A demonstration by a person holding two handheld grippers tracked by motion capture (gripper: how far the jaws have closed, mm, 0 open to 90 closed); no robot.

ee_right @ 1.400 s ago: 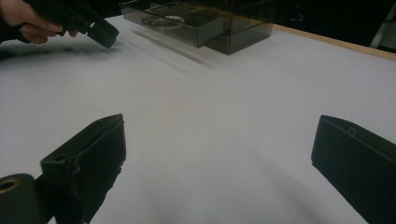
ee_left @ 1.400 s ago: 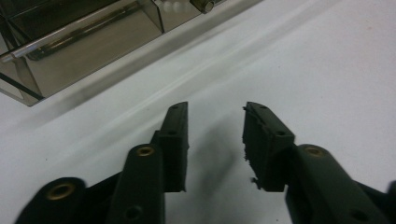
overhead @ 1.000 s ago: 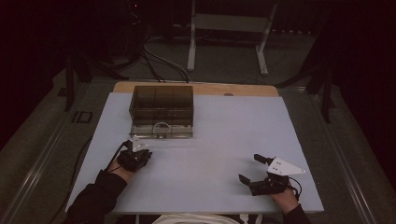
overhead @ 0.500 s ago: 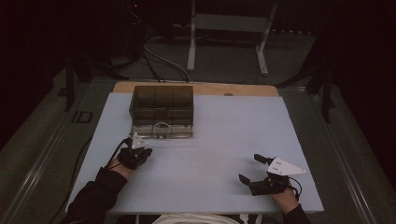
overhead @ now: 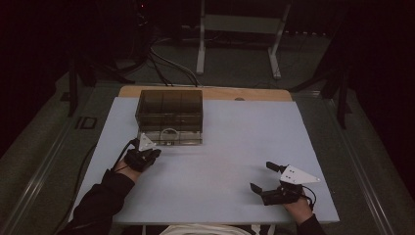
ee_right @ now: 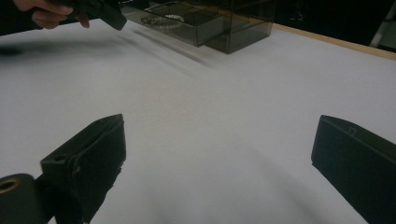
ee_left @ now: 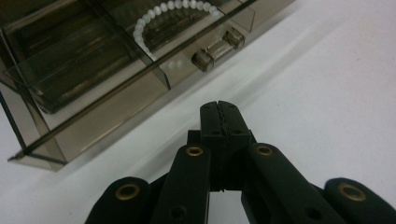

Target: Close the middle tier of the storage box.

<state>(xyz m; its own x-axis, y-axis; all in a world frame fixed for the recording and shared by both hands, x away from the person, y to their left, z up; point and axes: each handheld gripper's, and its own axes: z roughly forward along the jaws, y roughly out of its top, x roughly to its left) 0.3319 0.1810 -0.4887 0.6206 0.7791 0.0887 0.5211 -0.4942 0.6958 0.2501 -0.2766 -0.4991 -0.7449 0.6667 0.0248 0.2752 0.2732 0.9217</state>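
Observation:
A smoky see-through drawer box (overhead: 169, 108) stands at the table's far left. Its bottom drawer (overhead: 170, 137) is pulled out and holds a white bead bracelet (overhead: 170, 131). My left gripper (overhead: 155, 152) rests just in front of the drawer's left corner, jaws shut with nothing between them. In the left gripper view the shut left gripper (ee_left: 219, 108) points at the drawer's handle (ee_left: 217, 46), a short way off, with the bracelet (ee_left: 154, 21) beyond. My right gripper (overhead: 261, 176) lies near the front right, jaws wide open and empty. In the right gripper view the right gripper (ee_right: 219, 140) spans bare table.
The white table top (overhead: 235, 147) has a wooden strip along its far edge (overhead: 215, 93). Cables and a metal stand (overhead: 235, 29) lie on the dark floor beyond. In the right gripper view the box (ee_right: 210, 21) and the other hand (ee_right: 46, 14) are far off.
The left gripper has edged slightly toward the drawer box. The right gripper has kept still.

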